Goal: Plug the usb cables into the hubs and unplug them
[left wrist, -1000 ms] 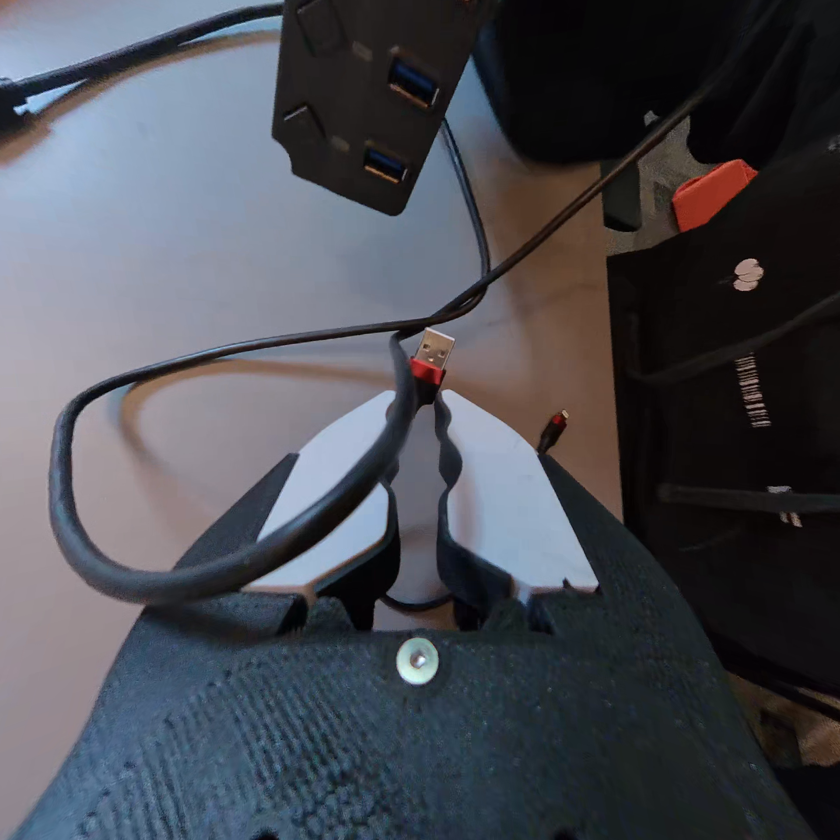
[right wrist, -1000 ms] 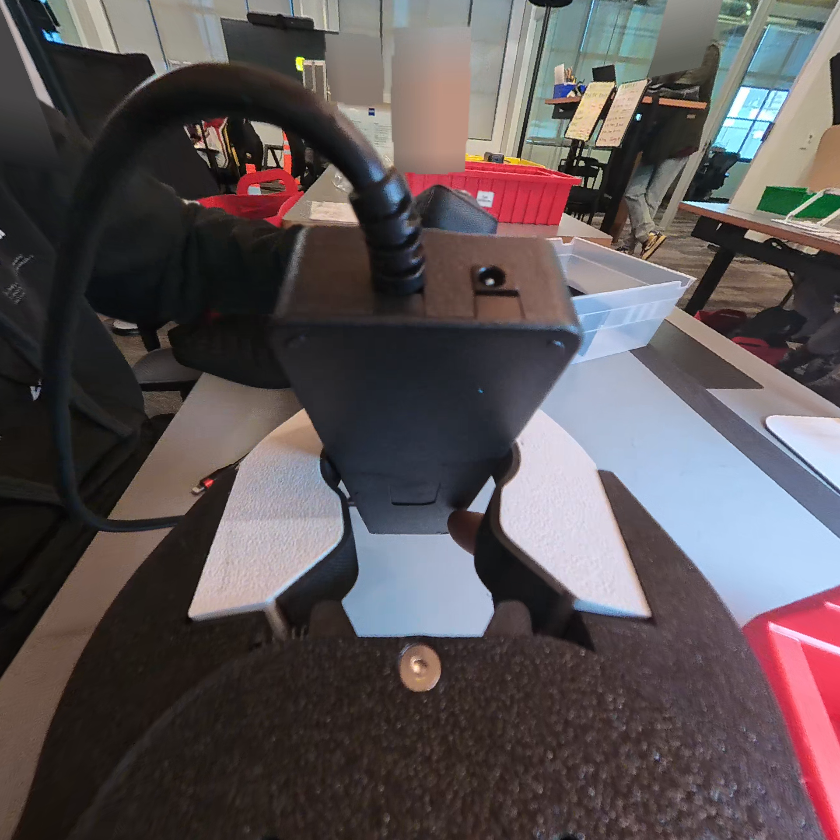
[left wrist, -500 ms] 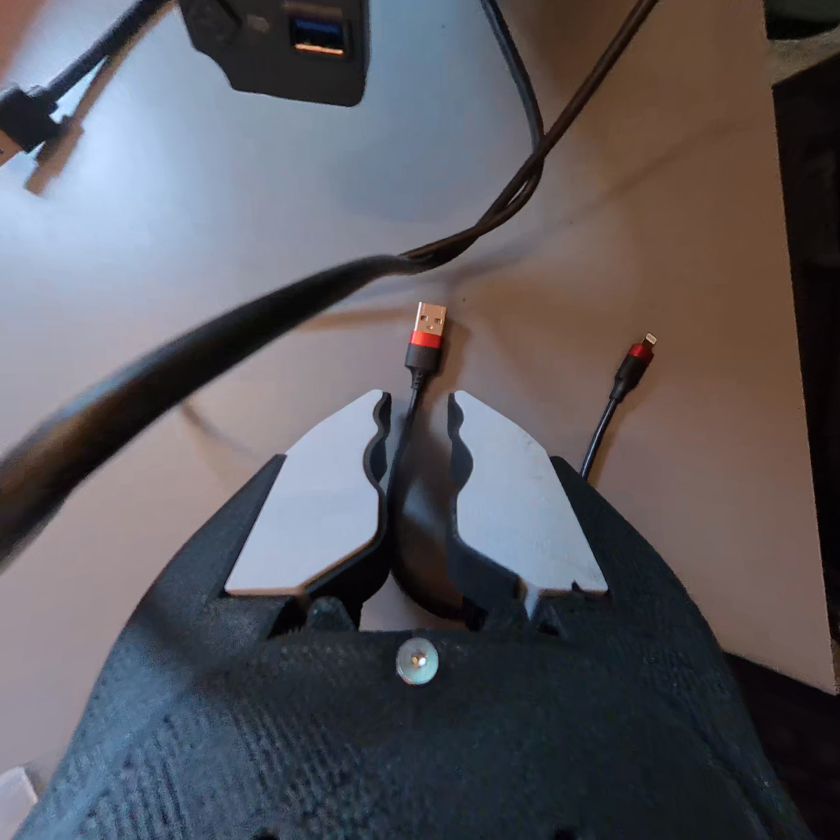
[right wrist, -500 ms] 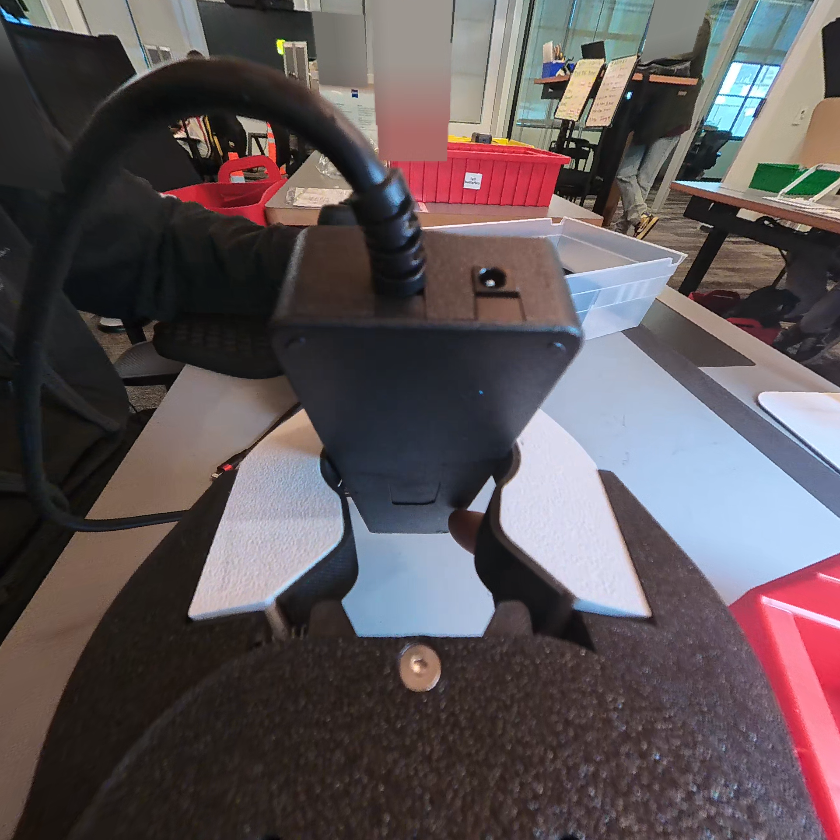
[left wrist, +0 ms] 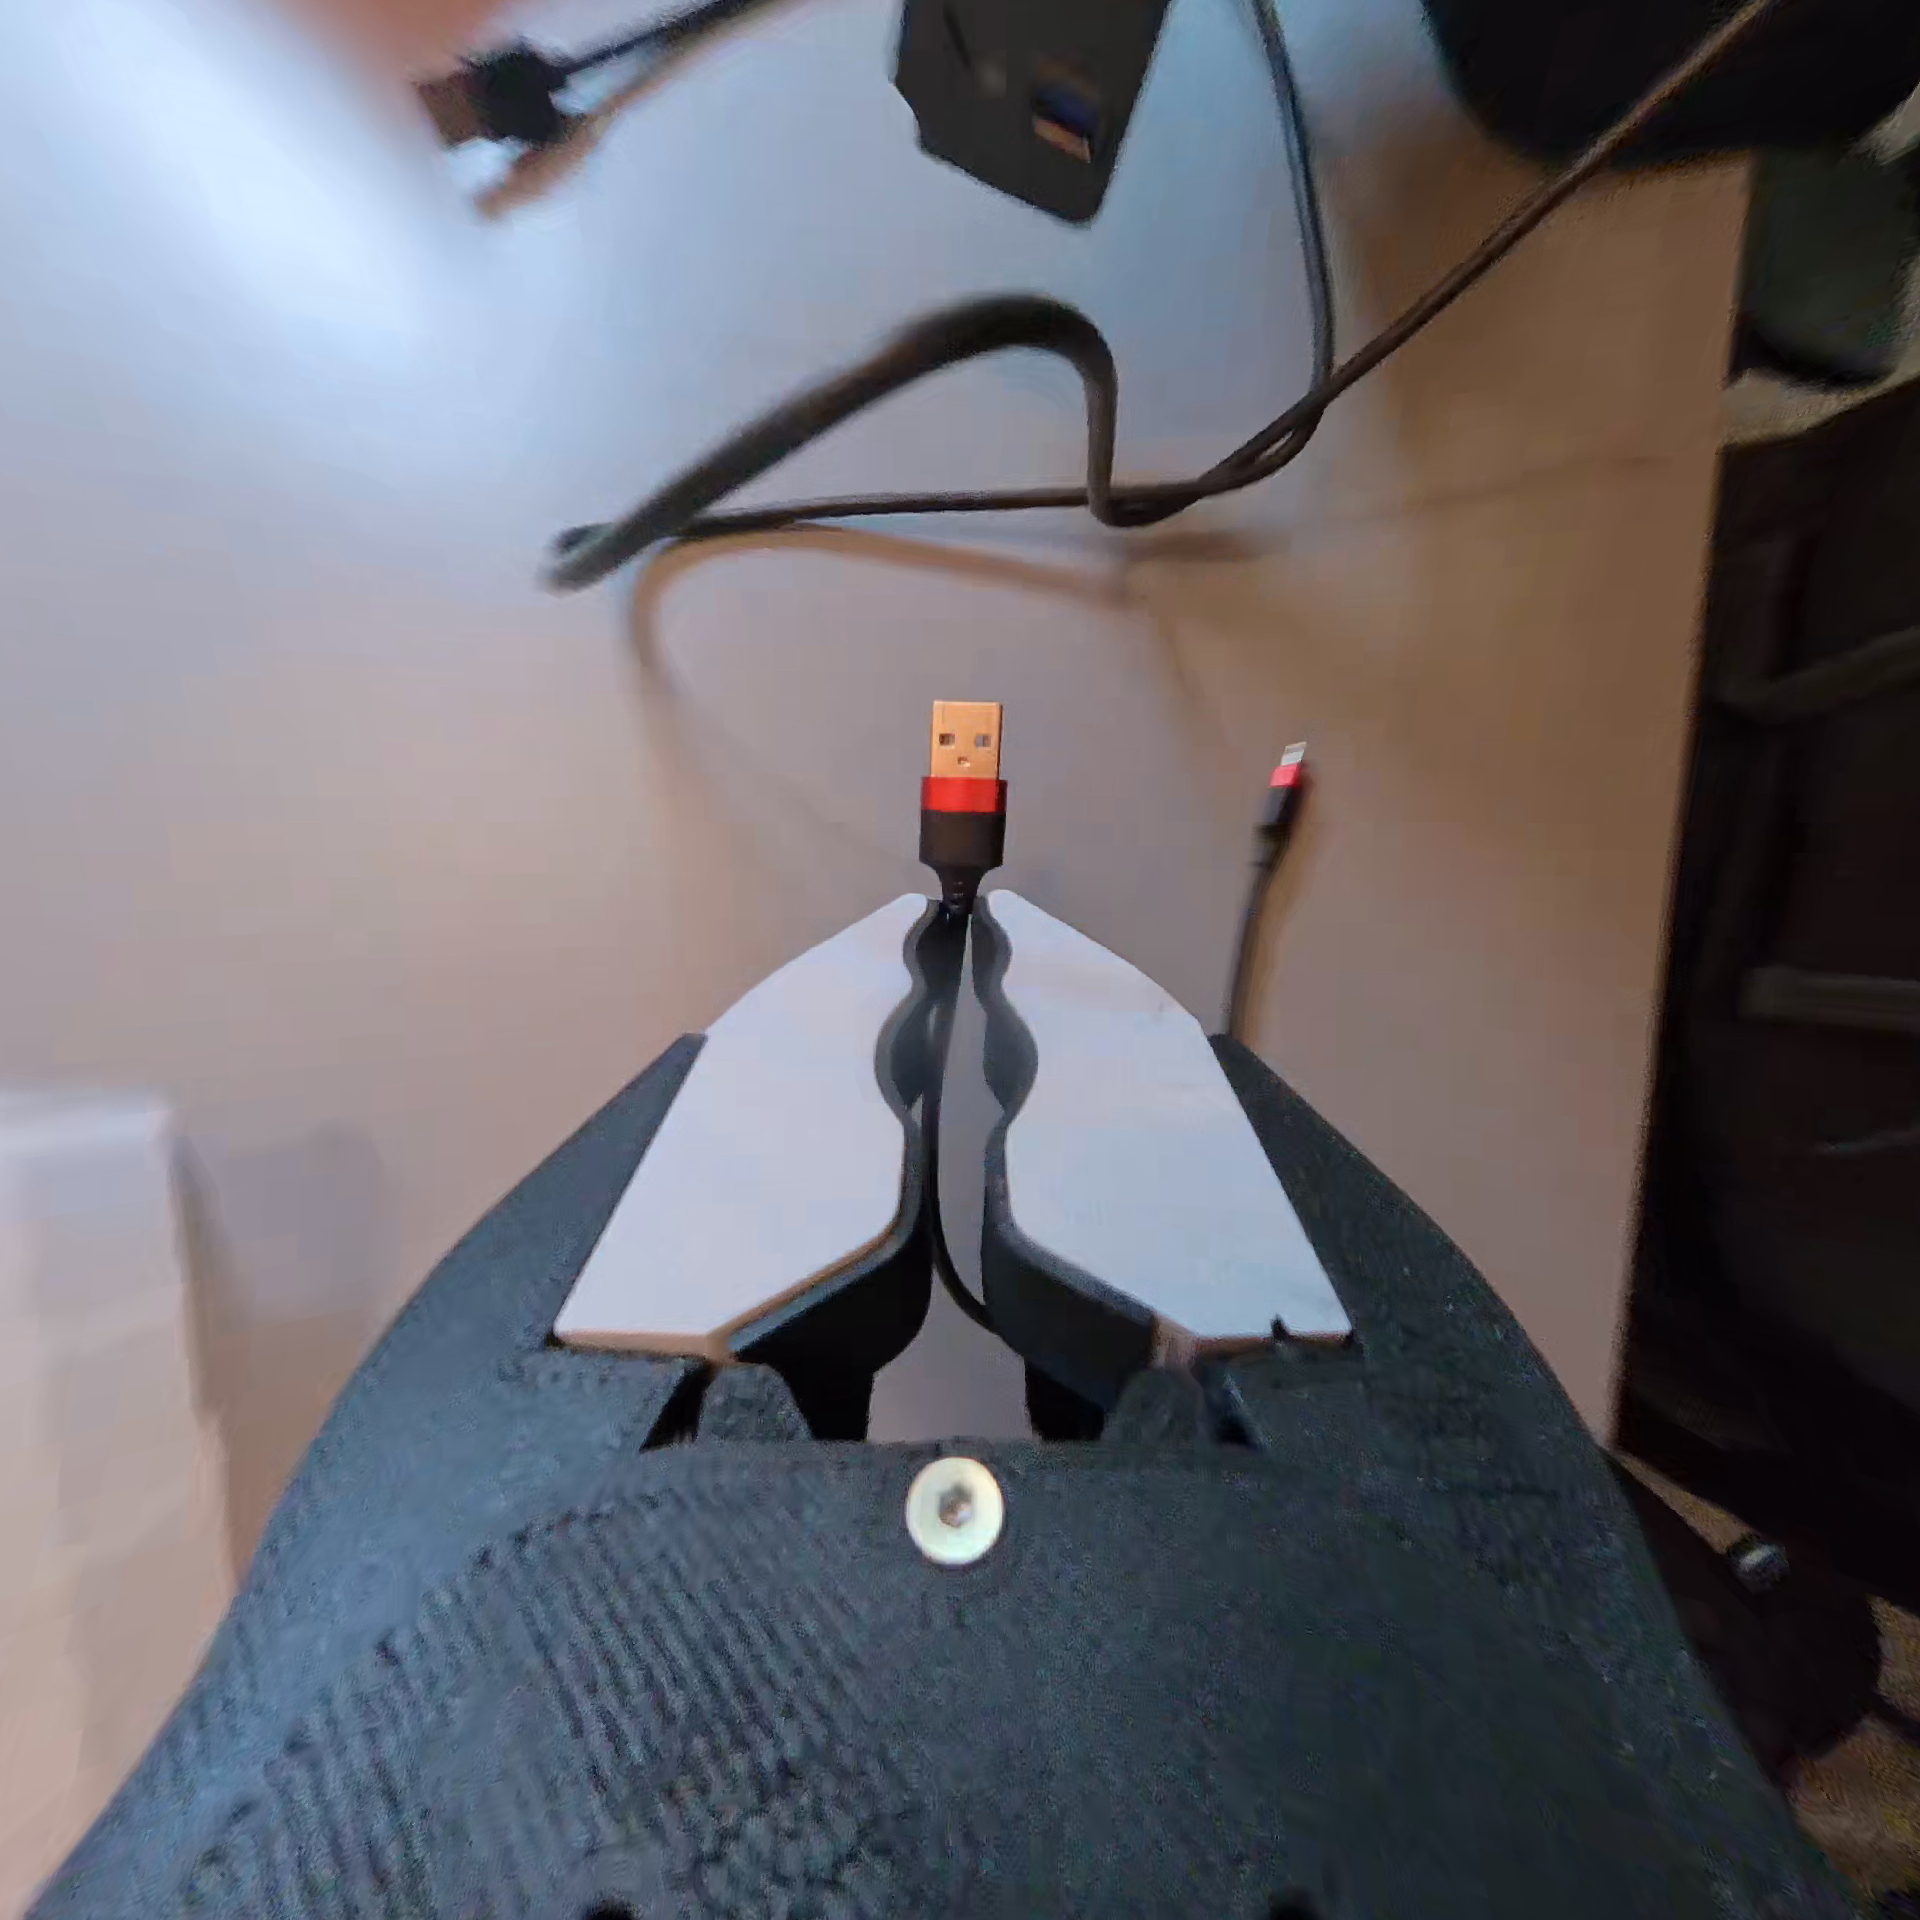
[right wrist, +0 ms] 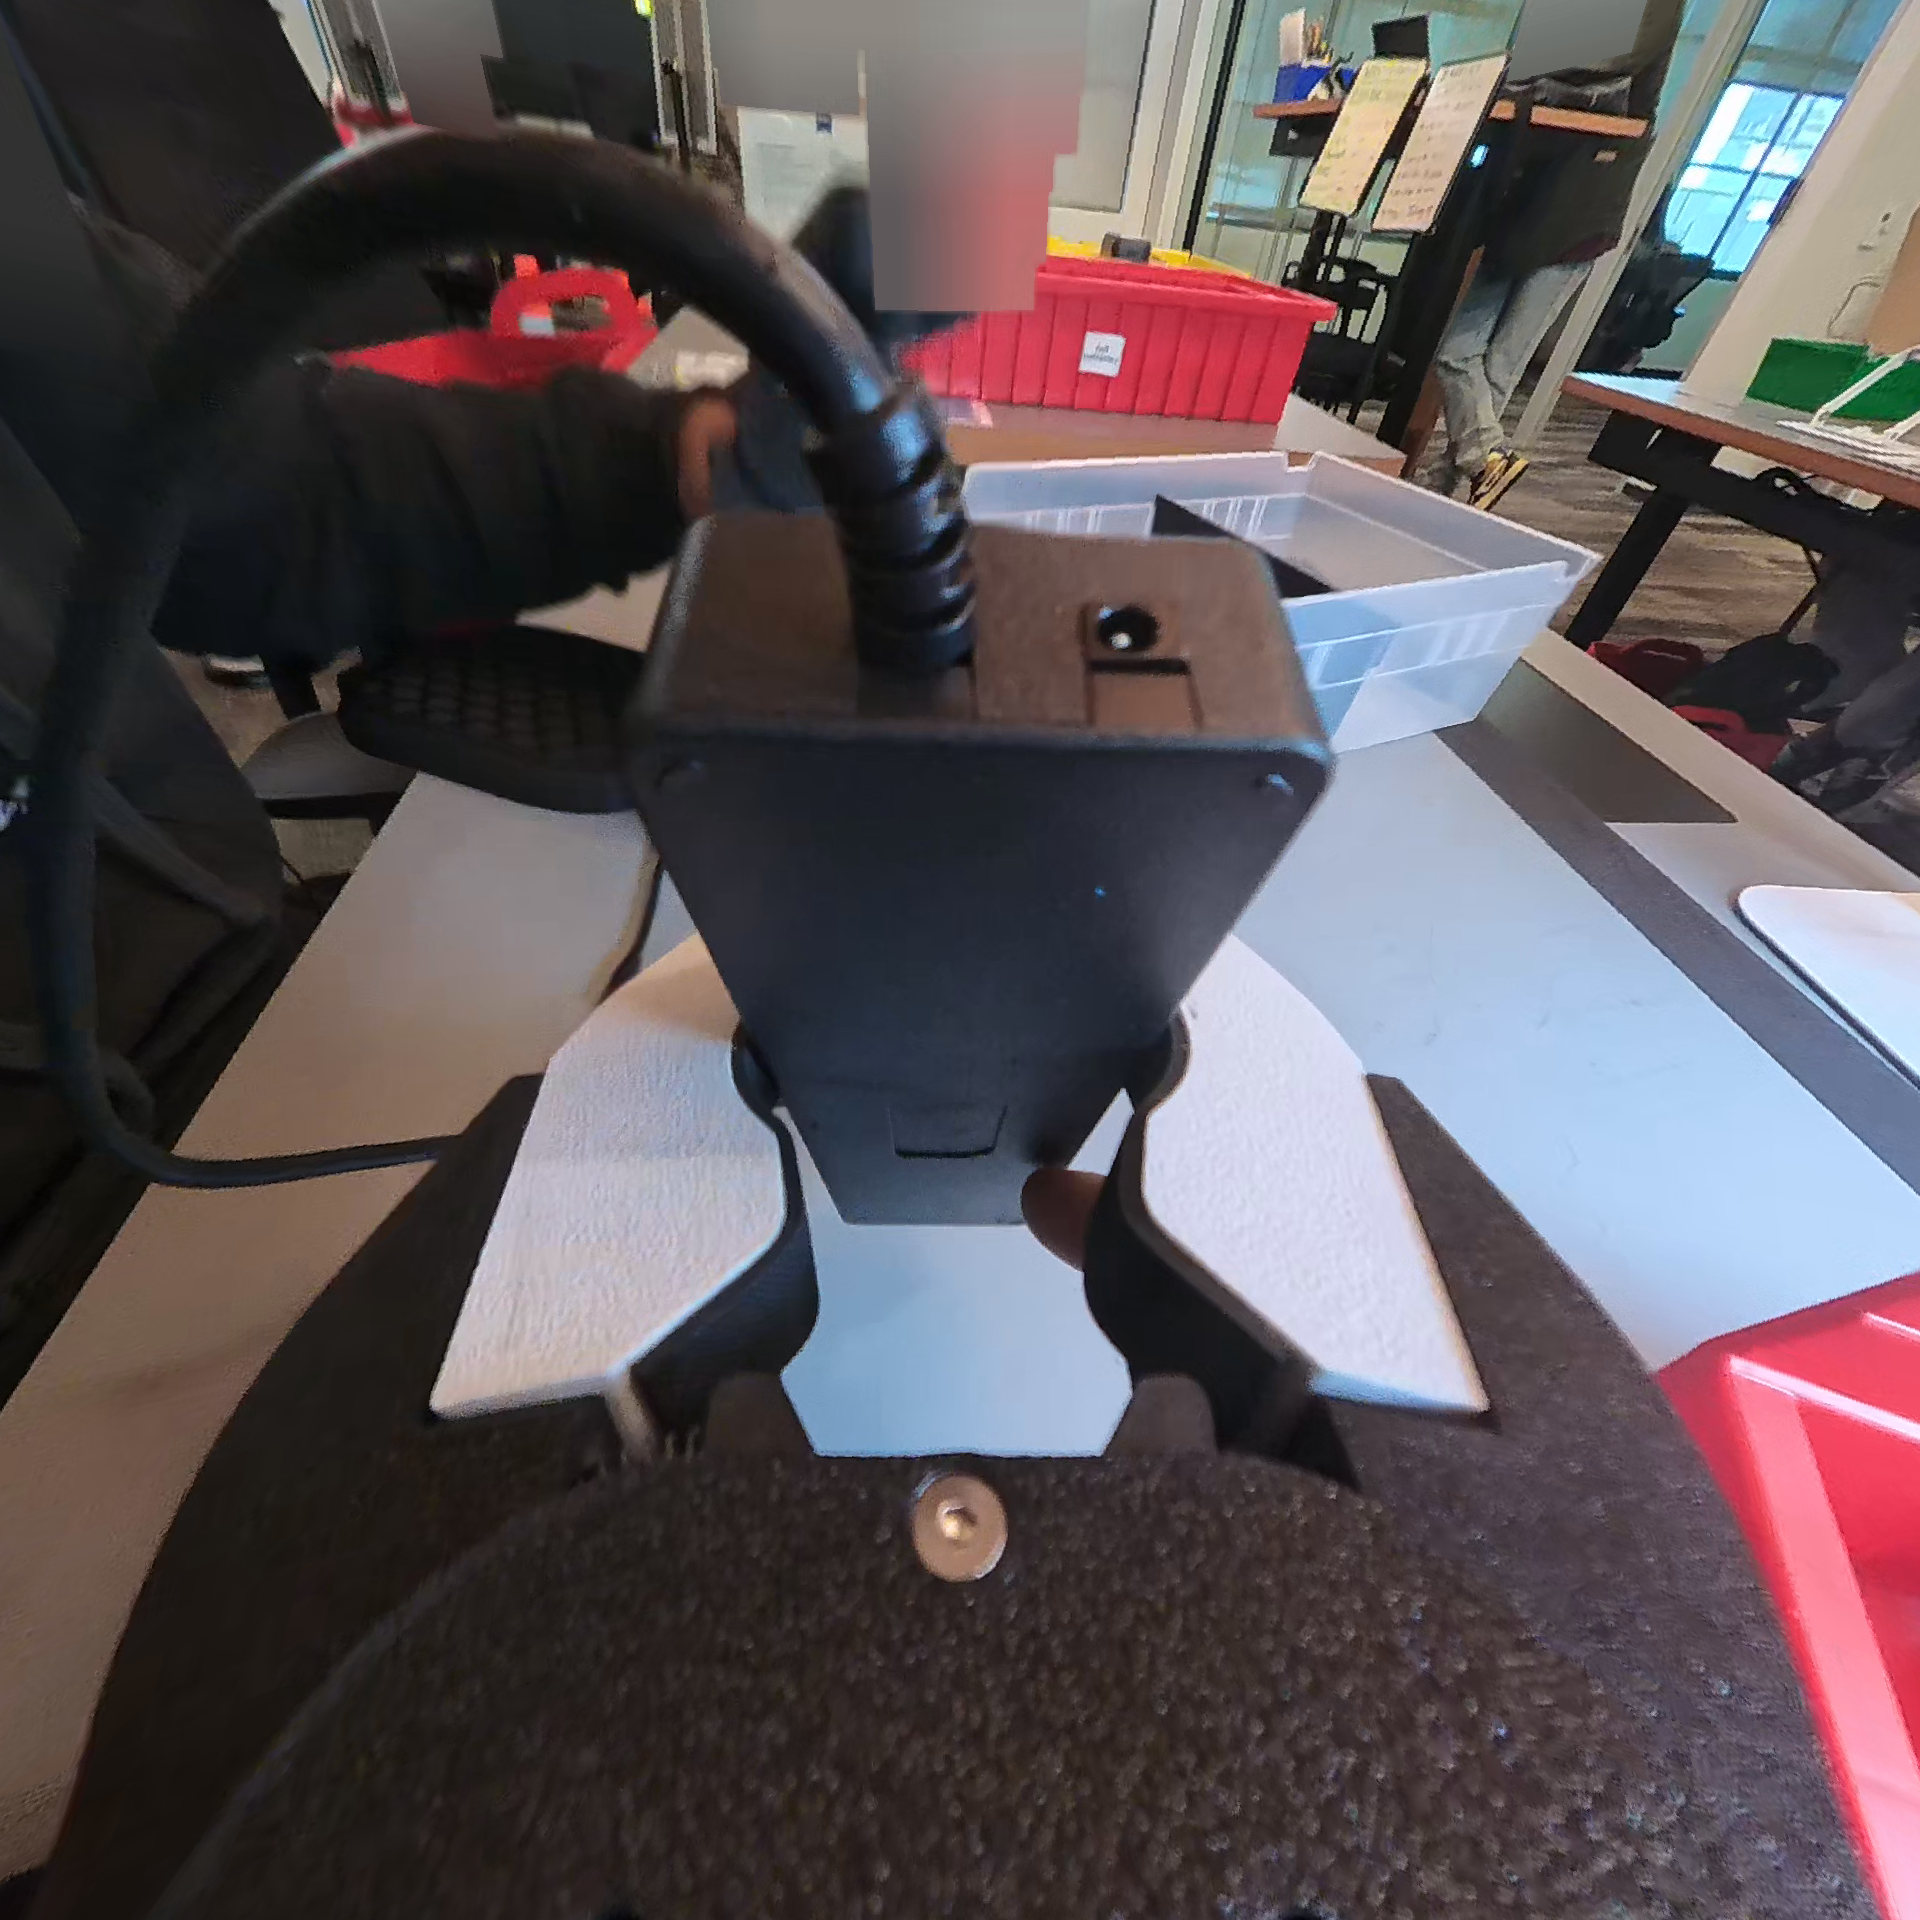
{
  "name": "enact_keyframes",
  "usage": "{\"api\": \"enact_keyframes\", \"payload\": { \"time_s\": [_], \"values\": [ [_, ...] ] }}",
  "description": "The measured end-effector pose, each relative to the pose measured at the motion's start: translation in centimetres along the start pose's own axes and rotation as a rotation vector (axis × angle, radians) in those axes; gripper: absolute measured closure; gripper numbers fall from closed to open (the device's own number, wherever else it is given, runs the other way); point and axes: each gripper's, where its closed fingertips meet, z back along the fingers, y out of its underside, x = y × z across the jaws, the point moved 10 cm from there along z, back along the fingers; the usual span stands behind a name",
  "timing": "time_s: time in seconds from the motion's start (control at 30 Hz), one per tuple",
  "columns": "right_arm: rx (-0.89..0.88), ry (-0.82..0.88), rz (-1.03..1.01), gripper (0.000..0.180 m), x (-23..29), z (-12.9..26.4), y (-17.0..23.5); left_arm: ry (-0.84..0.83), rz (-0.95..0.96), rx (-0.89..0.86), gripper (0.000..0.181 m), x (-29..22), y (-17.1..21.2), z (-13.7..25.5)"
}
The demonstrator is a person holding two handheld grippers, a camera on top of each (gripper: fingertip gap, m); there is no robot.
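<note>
- Pale worktop (left wrist: 312,623), matte, carrying loose cables; office room behind it in the right wrist view, with desks and glass walls.
- Left tool (left wrist: 958,906): fingers drawn nearly together, tips pinching the thin black lead of the usb cable just behind its plug.
- usb cable (left wrist: 964,781): metal plug with red collar and black sleeve, standing straight out past the fingertips toward 12 o'clock; whether it rests on the worktop cannot be told.
- Second small connector (left wrist: 1284,781), red-banded, lying on the worktop at 3 o'clock of the plug, apart from it.
- Right tool (right wrist: 951,1132): fingers closed on the narrow lower end of the hub.
- Hub (right wrist: 966,883): black, wedge-shaped, held upright; in the left wrist view it shows blurred at 12 o'clock (left wrist: 1013,99), well apart from the plug.
- Thick black cord (right wrist: 582,218), leaving the hub's top and arching over to 9 o'clock.
- Clear plastic bin (right wrist: 1434,613), at 1 o'clock behind the hub.
- Red bin (right wrist: 1153,343), beyond the clear one.
- Red tray (right wrist: 1829,1538), at 4 o'clock by the right tool.
</note>
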Motion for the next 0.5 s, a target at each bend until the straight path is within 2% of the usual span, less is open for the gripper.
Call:
{"api": "enact_keyframes", "payload": {
  "time_s": [0.13,0.2,0.4,0.5],
  "values": [
    [0.051,-0.038,0.015,0.116,0.3,-0.9,0.0,-0.042,0.016,-0.069,0.176,-2.0,-2.0,7.5],
    [0.074,-0.060,0.017,0.115,0.5,-1.7,0.2,-0.035,-0.030,-0.077,0.177,-3.4,-4.4,8.5],
    [0.144,-0.062,0.033,0.115,1.3,-3.2,0.7,0.047,-0.159,0.018,0.176,-4.2,-10.8,2.3],
    [0.187,-0.027,0.060,0.115,1.6,-3.3,0.8,0.020,-0.212,0.056,0.176,-3.9,-12.8,-0.1]
  ]
}}
